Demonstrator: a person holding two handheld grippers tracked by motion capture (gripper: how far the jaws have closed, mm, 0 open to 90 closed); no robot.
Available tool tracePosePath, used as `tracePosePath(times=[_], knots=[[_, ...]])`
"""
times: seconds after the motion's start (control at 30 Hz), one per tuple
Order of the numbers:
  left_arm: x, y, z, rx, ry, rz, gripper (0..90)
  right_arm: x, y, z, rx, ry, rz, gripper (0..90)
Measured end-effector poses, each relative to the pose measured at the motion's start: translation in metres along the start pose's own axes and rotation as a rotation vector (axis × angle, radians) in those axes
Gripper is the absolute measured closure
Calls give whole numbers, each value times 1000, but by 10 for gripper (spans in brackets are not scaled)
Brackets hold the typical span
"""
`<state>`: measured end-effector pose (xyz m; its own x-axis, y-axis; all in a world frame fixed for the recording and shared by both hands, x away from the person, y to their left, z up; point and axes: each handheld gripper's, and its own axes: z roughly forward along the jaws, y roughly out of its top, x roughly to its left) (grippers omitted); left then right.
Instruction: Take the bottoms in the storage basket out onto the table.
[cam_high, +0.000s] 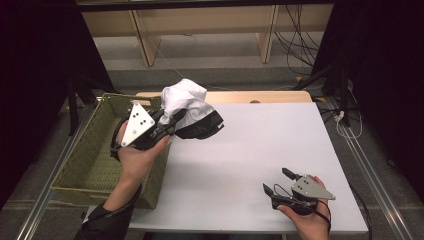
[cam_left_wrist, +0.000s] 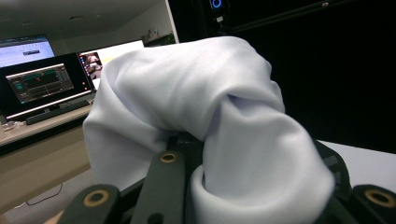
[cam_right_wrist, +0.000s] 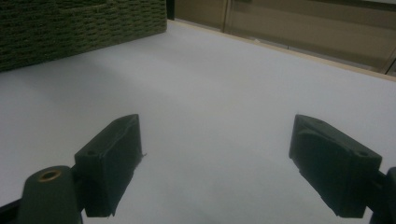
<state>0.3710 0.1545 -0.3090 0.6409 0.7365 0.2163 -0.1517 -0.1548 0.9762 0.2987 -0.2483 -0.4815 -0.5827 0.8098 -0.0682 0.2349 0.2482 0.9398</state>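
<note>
A bundled cloth (cam_high: 187, 102), white on top with a black part below, hangs in the air over the table's back left corner, beside the basket. My left gripper (cam_high: 170, 122) is shut on it. In the left gripper view the white cloth (cam_left_wrist: 210, 107) drapes over the jaws and hides their tips. Near the front right of the white table (cam_high: 260, 135), my right gripper (cam_high: 275, 179) rests low in the person's hand. It is open, with only bare tabletop (cam_right_wrist: 224, 79) between its pads (cam_right_wrist: 112, 158).
An olive woven basket (cam_high: 75, 155) stands off the table's left edge; its wall (cam_right_wrist: 70, 28) is also in the right gripper view. A wooden strip (cam_high: 260, 96) borders the far edge. Cables (cam_high: 300, 50) hang at the back right. Monitors (cam_left_wrist: 42, 79) sit on a desk.
</note>
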Motion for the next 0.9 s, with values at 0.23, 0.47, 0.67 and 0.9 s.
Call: tracePosePath(times=[0.23,0.47,0.67,0.9], knots=[[-3,1,2,-3,-8,0,746,0,0,-1,5,-3,-2,179],[-6,1,4,-4,-18,-3,746,0,0,0,0,-1,1,179],[-8,0,6,-1,-26,1,746,0,0,-1,-1,-1,5,179],[-10,0,7,1,-31,-2,746,0,0,-1,-2,-1,4,178]])
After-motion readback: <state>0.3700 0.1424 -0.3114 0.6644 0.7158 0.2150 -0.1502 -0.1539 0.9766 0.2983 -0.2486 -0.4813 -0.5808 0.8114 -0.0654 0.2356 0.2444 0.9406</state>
